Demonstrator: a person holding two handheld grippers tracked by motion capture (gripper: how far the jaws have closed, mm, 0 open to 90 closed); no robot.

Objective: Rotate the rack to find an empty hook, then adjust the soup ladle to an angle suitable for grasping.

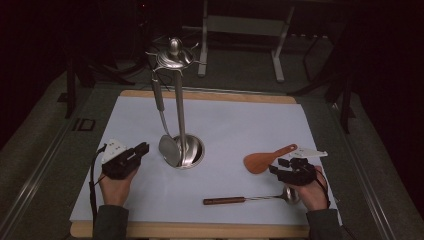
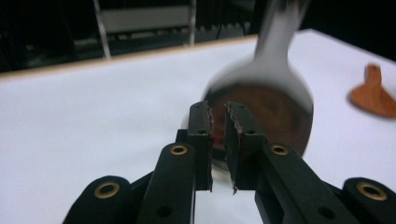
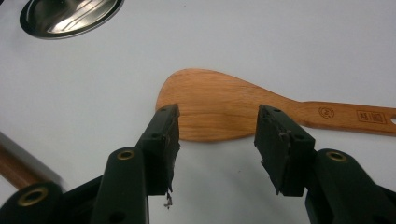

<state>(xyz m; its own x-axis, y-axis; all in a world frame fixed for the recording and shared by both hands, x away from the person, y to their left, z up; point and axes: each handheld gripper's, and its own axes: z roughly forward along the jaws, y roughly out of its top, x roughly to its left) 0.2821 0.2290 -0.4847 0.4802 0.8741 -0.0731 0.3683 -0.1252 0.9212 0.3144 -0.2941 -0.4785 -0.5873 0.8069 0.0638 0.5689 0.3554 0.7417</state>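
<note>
Your left tool (image 1: 141, 150) sits at the 8 o'clock position of the bench (image 1: 240, 125), pointing toward the stand base (image 1: 192, 150) at the centre. In the left gripper view, its jaws stand narrowly apart with nothing between them; the pads press on nothing. The hanging ladle (image 1: 169, 147) is just beyond the jaw tips, its polished bowl (image 2: 261, 109) facing the tool, close to it but not gripped. The ladle's handle runs up to the rack head (image 1: 174, 56) at the 12 o'clock side of the stand, beside the upright pole (image 1: 180, 110).

Your right tool (image 1: 278, 167) sits at the 4 o'clock position. Its jaws are wide open. In the right gripper view, the wooden spatula (image 3: 219, 105) lies flat on the white bench cover just ahead of the jaw tips, blade toward the left jaw and handle running off past the right jaw toward 3 o'clock of that view. The frames do not settle whether the pads touch the blade edge; they do not clamp it.

A second ladle with a brown handle (image 1: 225, 201) lies flat at the 5 o'clock position near the bench's front edge, its metal bowl (image 1: 291, 196) just below your right hand (image 1: 312, 192). The spatula and this ladle lie apart.
</note>
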